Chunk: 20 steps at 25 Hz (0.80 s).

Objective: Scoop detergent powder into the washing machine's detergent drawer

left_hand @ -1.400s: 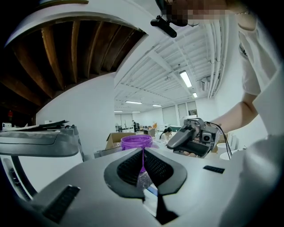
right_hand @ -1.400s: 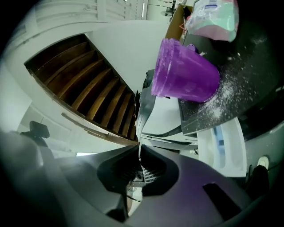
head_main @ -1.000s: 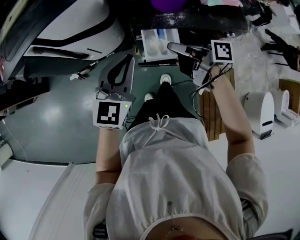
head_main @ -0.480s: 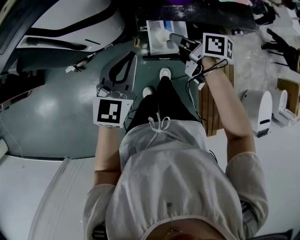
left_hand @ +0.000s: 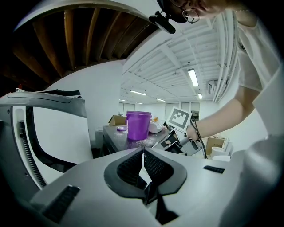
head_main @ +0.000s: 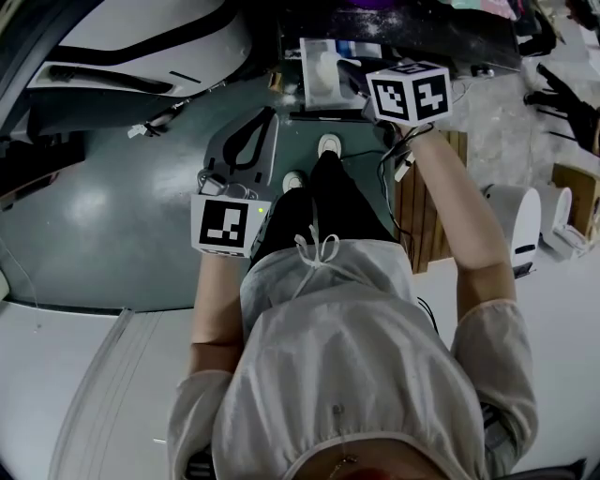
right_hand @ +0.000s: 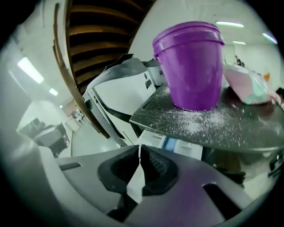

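Detergent drawer [head_main: 322, 75] open, top centre of head view, under dark tabletop [right_hand: 235, 131] w/ purple tub [right_hand: 191, 66] and spilled powder [right_hand: 199, 120]. Right gripper [right_hand: 140, 151] near drawer, jaws closed, empty. Left gripper [left_hand: 143, 154] low, jaws closed, empty. No scoop visible; scooping prob. all left to do.

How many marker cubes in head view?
2. Left cube beside the person's left hip; right cube up by the detergent drawer. None seem hidden.

Det. drawer [head_main: 319, 75] part hidden by right gripper [right_hand: 140, 153]; purple tub [head_main: 380, 4] cut off at top
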Each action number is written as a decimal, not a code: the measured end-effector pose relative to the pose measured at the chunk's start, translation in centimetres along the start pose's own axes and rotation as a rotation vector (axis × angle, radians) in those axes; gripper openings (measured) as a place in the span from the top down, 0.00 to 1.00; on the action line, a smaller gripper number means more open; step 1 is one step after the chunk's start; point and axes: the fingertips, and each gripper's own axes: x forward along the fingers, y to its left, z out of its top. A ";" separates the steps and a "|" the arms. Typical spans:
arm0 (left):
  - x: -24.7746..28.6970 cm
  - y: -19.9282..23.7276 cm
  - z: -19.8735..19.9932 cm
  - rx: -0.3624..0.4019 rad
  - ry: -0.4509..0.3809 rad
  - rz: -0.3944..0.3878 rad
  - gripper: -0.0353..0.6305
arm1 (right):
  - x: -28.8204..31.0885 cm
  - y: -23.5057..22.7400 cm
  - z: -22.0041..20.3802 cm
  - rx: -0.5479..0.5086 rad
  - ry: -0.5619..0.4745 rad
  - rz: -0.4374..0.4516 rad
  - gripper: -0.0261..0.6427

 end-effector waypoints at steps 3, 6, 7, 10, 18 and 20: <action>0.2 0.3 0.2 0.003 -0.002 0.007 0.91 | 0.7 0.1 0.3 -0.203 0.024 -0.064 0.95; 0.3 0.5 0.5 0.010 -0.007 0.008 0.91 | 1.1 0.1 0.4 -0.352 0.042 -0.121 0.95; 0.3 0.6 0.6 0.011 -0.009 0.007 0.91 | 1.2 0.1 0.4 -0.391 0.044 -0.134 0.95; 0.3 0.8 0.9 0.012 -0.018 0.009 0.91 | 1.4 0.5 0.6 -0.511 0.045 -0.167 0.95; -0.2 0.8 0.4 0.018 -0.015 0.008 0.91 | 1.6 1.6 0.1 -0.853 0.089 -0.263 0.95; -0.3 0.6 0.4 0.019 -0.014 0.004 0.91 | 1.6 1.8 0.0 -0.938 0.089 -0.299 0.95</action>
